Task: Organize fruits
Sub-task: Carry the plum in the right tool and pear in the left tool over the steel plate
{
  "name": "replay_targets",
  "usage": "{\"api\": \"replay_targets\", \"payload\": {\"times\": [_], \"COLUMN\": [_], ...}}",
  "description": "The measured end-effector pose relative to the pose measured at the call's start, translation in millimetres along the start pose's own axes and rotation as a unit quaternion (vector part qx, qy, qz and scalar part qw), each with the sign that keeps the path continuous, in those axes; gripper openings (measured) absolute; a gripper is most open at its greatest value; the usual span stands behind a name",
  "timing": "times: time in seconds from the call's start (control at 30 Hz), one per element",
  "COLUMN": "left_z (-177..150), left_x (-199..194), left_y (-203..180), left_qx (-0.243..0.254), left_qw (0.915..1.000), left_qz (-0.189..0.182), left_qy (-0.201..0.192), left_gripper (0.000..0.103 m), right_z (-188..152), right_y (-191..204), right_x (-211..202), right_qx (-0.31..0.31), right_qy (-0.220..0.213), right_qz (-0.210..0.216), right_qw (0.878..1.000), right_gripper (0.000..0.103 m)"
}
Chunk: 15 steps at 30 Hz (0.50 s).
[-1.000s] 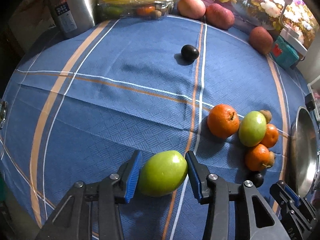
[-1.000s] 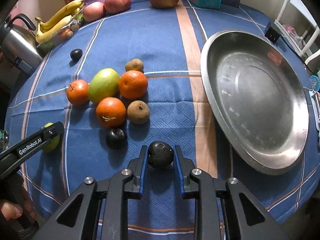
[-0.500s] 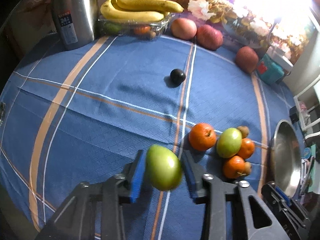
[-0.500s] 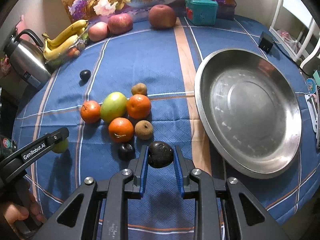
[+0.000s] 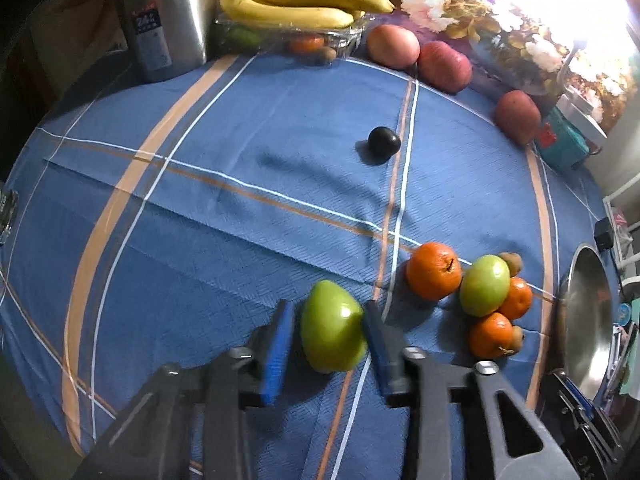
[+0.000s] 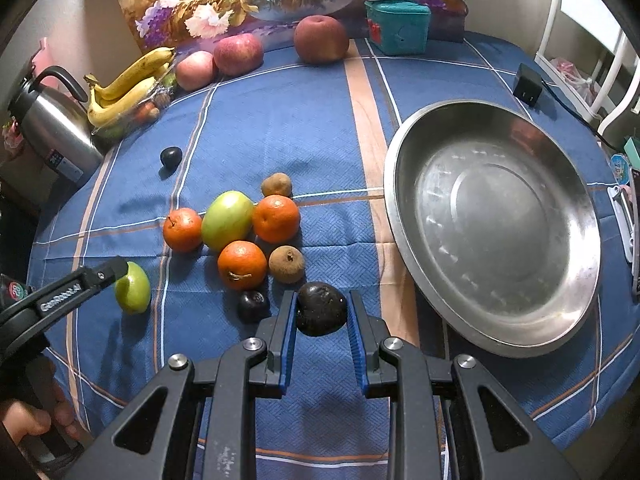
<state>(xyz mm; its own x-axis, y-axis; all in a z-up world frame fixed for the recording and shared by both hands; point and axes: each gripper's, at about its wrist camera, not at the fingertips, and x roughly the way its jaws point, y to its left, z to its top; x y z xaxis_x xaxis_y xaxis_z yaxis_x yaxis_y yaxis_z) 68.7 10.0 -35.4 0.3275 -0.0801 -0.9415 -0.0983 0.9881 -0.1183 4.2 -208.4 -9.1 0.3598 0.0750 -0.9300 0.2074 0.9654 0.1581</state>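
My left gripper (image 5: 330,334) is shut on a green apple (image 5: 332,330) and holds it above the blue cloth; the apple also shows in the right wrist view (image 6: 134,288). My right gripper (image 6: 322,316) is shut on a dark round fruit (image 6: 321,309), lifted off the cloth. A cluster lies mid-table: another green apple (image 6: 227,220), three oranges (image 6: 276,218), two brown fruits (image 6: 286,264) and a dark plum (image 6: 253,305). A large steel bowl (image 6: 404,168) stands empty to the right.
A lone dark plum (image 5: 384,142) lies farther back. A steel kettle (image 5: 166,20), bananas on a clear tray (image 5: 296,4), three red apples (image 5: 444,66), a teal box (image 6: 398,28) and a black adapter (image 6: 528,86) line the far edge.
Both grippers have risen from the table with their fruit, so the views show more of it. The green apple has tipped upright between the left fingers.
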Motion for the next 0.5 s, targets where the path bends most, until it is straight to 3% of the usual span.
{"api": "replay_targets", "payload": {"times": [0.03,0.23,0.47,0.5], "left_z": [-1,-4,-1,-1], "left_x": [2,17,21,21], "left_y": [-1,-9,-8,-7], "left_qx": [0.002,0.016,0.006,0.006], "left_qw": [1.0,0.9995,0.9998,0.9998], "left_qz": [0.002,-0.004,-0.009,-0.009], "left_qy": [0.004,0.025,0.019,0.018], "left_gripper": [0.058,0.057,0.051,0.043], "right_z": [0,0,1,1], "right_y": [0,1,-1,0], "right_x": [1,3,5,6], "right_qx": [0.0,-0.002,0.0,-0.001], "right_qy": [0.001,0.004,0.007,0.007], "right_qz": [0.0,0.002,0.003,0.003], "right_qw": [1.0,1.0,1.0,1.0], "right_gripper": [0.025,0.025,0.025,0.025]}}
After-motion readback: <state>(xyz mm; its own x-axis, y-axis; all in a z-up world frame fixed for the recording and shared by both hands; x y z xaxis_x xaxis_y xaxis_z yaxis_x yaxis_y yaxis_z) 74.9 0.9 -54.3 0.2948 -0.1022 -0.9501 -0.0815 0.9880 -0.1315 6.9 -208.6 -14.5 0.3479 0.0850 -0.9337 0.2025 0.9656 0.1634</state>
